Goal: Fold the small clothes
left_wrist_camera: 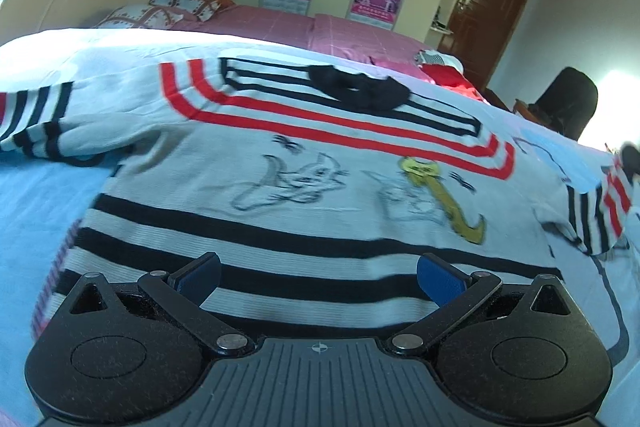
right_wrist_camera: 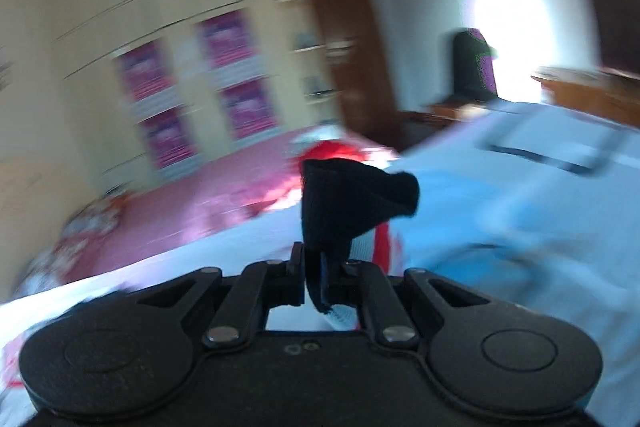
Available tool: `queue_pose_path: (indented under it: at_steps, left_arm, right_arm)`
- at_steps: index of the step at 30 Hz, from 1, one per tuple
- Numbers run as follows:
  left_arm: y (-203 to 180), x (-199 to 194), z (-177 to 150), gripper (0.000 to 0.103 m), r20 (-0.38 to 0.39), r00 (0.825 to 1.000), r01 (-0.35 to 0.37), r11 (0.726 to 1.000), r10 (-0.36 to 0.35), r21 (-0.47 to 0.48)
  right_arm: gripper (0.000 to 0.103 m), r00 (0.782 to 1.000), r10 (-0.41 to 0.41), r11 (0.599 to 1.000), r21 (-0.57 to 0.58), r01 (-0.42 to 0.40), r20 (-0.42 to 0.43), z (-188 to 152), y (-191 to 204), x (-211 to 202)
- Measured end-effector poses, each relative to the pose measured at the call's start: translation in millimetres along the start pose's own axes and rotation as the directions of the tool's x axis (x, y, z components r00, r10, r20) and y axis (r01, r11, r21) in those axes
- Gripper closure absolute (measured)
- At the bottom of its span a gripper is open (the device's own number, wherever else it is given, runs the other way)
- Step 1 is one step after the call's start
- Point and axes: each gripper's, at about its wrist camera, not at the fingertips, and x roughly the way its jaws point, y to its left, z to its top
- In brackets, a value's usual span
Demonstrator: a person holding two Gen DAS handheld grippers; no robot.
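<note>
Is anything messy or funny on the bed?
A little. The striped sweater lies spread flat, but its sleeve on the picture's right is bunched up at the bed's edge. Red clothes sit crumpled behind it. The right gripper pinches a black cuff; that view is blurred.

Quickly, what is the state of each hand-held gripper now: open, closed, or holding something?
Left hand-held gripper: open, empty, above the striped sweater.
Right hand-held gripper: closed on a black cuff.
</note>
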Motion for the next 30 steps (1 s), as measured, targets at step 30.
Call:
queue_pose_path:
  at_steps: [30]
  left_arm:
    - [-56.2,159.1,71.4,0.025,-0.115,0.928,0.34,0.931,-0.355,-0.13]
  right_arm:
    - [0.071,0.988,-0.009,0.997,-0.079,-0.003,-0.156,-68.9,43.1,-71.3]
